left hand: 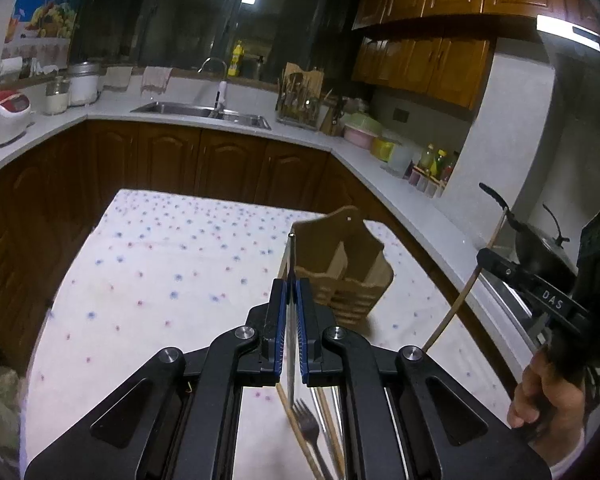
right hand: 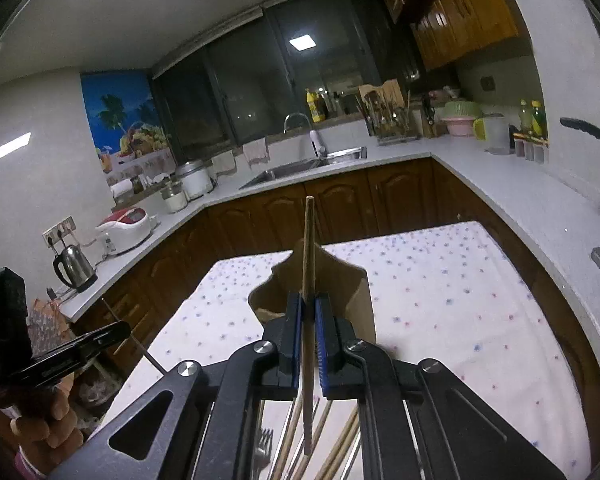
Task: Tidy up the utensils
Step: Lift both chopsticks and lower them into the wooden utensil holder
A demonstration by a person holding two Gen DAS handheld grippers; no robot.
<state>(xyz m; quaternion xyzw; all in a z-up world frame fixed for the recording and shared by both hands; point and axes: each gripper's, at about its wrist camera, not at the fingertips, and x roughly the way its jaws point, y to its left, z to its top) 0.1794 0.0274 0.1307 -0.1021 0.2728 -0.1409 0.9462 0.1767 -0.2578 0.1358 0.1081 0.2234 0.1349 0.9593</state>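
Above the near table (left hand: pixel 148 264), left gripper (left hand: pixel 293 292) clamps a metal utensil (left hand: pixel 291 264) and right gripper (right hand: pixel 309 312) a chopstick (right hand: pixel 309 248), both short of the holder (left hand: pixel 348 276); either could catch its rim and tip it.

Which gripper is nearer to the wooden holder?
Probably the right. The right gripper, shut on a chopstick, is just before the holder. The left gripper, shut on a metal utensil, is beside the holder, slightly back.
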